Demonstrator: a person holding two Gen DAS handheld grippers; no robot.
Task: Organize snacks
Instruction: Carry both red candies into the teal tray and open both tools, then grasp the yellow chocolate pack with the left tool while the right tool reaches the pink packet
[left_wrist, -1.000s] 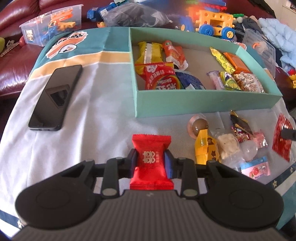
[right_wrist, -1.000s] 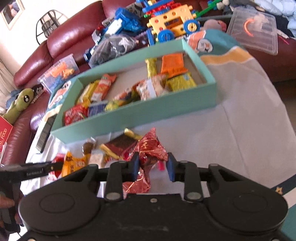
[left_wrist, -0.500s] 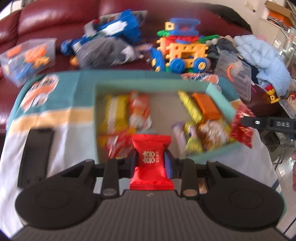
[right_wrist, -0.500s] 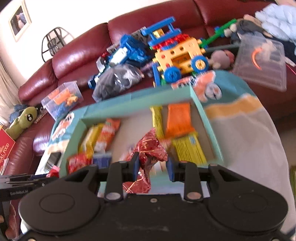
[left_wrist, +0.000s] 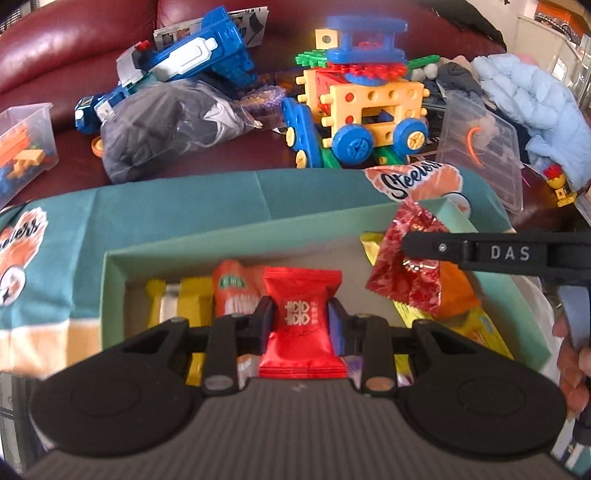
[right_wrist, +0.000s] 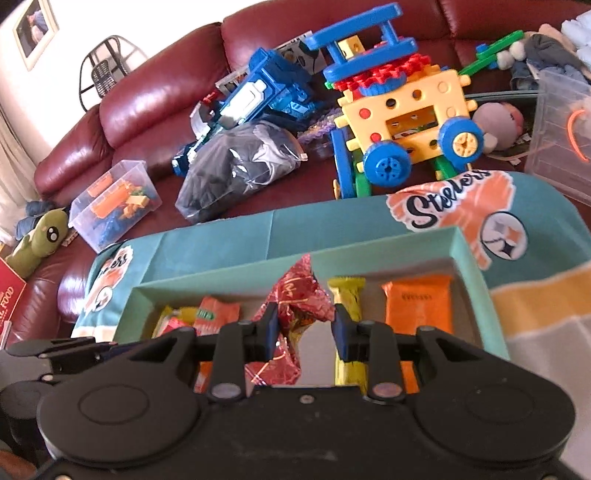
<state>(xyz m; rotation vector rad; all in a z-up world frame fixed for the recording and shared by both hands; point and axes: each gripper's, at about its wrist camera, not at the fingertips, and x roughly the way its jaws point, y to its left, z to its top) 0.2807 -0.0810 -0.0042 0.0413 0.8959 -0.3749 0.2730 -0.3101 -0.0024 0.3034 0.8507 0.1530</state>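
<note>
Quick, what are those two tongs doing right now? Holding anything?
Left tongs: closed on a red candy packet.
Right tongs: closed on a crinkly red foil snack.

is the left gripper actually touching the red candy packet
Touching. The left wrist view shows the left gripper with both pads pressed against the sides of the red candy packet, no gap either side, held above the teal box.

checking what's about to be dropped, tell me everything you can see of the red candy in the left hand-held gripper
The red candy is a small pillow-shaped packet in glossy, smooth red film with crimped, serrated ends and a white double-character mark on its face. It stands upright, clamped at both sides by the left hand-held gripper, whose pads alone touch it. It hangs over the teal box, above the snacks already inside.
</note>
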